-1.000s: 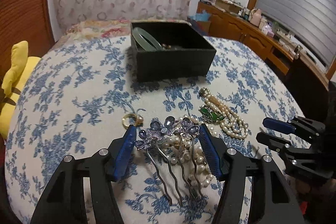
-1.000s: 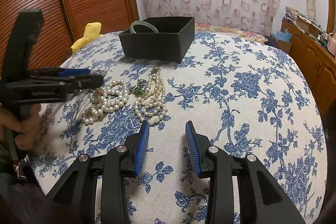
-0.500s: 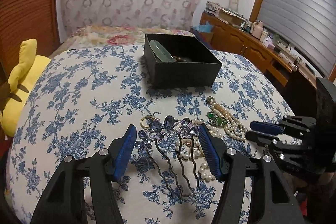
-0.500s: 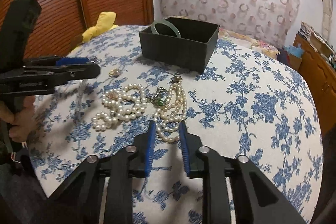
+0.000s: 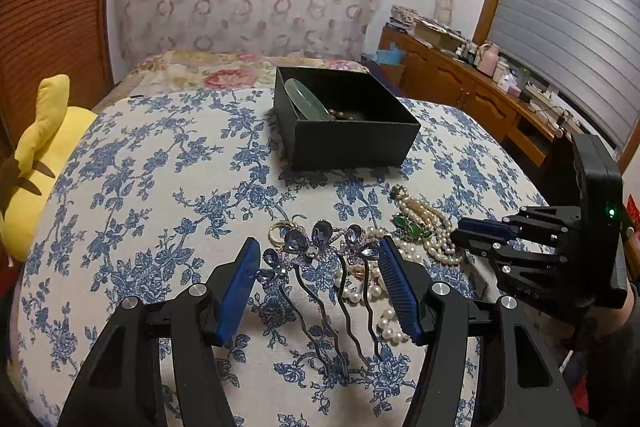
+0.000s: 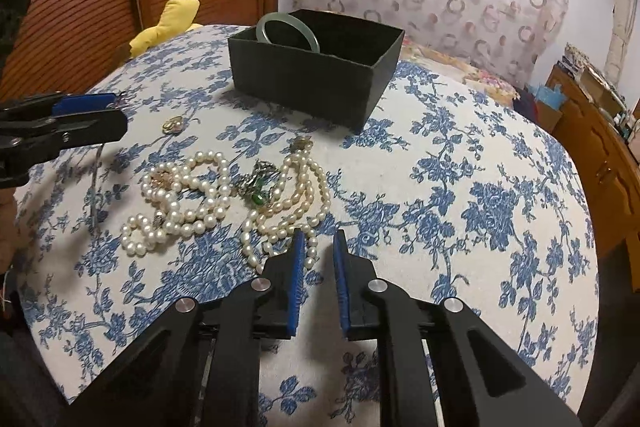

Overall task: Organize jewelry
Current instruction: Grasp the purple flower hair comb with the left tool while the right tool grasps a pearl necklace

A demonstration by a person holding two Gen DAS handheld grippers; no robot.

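With the black box [image 5: 352, 143] as landmark, the left gripper [image 5: 316, 287] hangs on the near side of it, jaws about half open around the jewelled hair comb [image 5: 320, 255]; the comb's crystal head sits between the blue pads, and whether they actually press it cannot be told. If it is held, it should travel level toward the box, prongs trailing, so they do not snag the pearls beneath.

Right of it, also nearer than the box, the right gripper [image 6: 318, 267] is closing its already narrow jaws over the end of the multi-strand pearl necklace [image 6: 292, 203]; a bead or two lies in the gap, not yet pinched. It would do best to bite a whole bundle of strands, not one.

Count: one box, holding one jade bangle [image 6: 288, 33] and some dark beads; outside it, one comb, one gold ring [image 6: 173, 125], one coiled pearl strand [image 6: 184, 203], one multi-strand necklace with a green clasp.
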